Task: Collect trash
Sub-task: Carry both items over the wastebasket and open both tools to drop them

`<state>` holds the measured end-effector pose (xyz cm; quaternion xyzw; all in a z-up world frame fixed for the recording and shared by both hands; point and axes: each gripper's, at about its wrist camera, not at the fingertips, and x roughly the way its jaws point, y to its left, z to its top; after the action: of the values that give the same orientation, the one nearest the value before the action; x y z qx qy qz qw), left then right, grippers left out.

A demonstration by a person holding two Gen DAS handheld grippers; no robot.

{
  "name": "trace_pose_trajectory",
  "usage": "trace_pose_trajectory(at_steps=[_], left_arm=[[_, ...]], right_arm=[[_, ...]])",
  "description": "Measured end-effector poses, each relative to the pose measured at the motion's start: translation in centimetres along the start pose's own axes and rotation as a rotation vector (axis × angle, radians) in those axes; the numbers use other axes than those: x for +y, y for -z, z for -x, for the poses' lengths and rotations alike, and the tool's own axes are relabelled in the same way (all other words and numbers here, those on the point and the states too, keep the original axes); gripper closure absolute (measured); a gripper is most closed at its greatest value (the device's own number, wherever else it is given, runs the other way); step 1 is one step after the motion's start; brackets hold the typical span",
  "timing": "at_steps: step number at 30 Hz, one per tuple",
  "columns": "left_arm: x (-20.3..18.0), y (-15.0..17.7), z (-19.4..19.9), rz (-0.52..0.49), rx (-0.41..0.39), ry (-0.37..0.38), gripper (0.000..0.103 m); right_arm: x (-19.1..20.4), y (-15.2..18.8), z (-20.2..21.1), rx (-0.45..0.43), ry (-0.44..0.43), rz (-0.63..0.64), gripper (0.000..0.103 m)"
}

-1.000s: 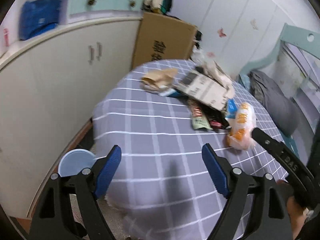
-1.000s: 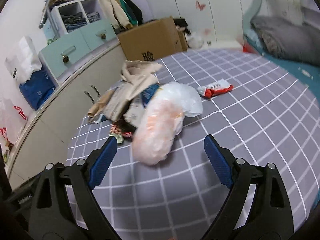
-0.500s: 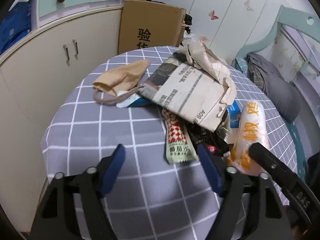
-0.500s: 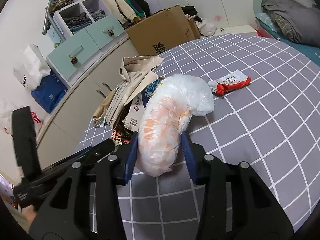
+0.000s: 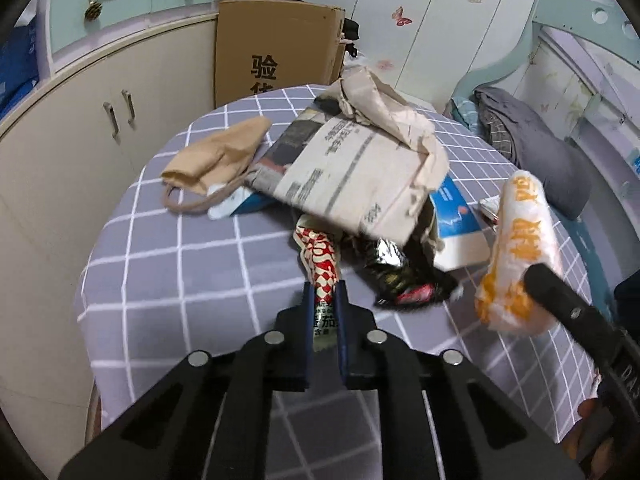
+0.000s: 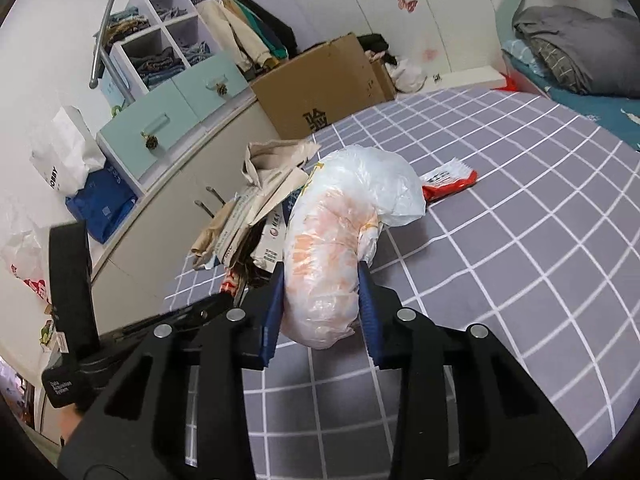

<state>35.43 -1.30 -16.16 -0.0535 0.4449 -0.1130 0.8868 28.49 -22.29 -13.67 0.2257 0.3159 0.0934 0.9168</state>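
On the grey checked tablecloth lies a heap of trash: a folded newspaper, a black wrapper, a blue and white box and a tan bag. My left gripper is closing, its blue pads pressed on the near end of a red and white checked snack wrapper. My right gripper is closing too, its pads squeezing a white plastic bag with orange print, which is also visible in the left wrist view. A red wrapper lies alone behind the bag.
A cardboard box stands beyond the table's far edge. A cream cabinet with teal drawers runs along the left. A bed with grey bedding is at the right. The table edge drops off near the left gripper.
The left gripper came forward over the table and shut on the checked snack wrapper. The right gripper shut on the plastic bag, which now sits a little higher between the pads.
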Motion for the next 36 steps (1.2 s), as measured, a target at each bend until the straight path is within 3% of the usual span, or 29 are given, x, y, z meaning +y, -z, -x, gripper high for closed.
trace_pose_trajectory(at_steps=[4, 13, 23, 29, 36], left_arm=[[0.9, 1.9, 2.0, 0.024, -0.008, 0.039, 0.095], [3.9, 5.6, 8.8, 0.083, -0.119, 0.054, 0.095], [11.8, 10.4, 16.2, 0.213, -0.251, -0.068, 0.095], [18.4, 13.6, 17.2, 0.327, -0.250, -0.153, 0.095], [26.6, 18.2, 13.5, 0.484, -0.139, -0.220, 0.095]], right_arm=[[0.9, 0.5, 2.2, -0.034, -0.015, 0.008, 0.069], [5.5, 2.4, 4.7, -0.047, -0.070, 0.083, 0.069], [16.0, 7.3, 2.1, 0.069, -0.192, 0.257, 0.069], [22.4, 12.0, -1.2, 0.171, -0.257, 0.370, 0.069], [27.0, 18.8, -7.2, 0.328, -0.279, 0.461, 0.069]])
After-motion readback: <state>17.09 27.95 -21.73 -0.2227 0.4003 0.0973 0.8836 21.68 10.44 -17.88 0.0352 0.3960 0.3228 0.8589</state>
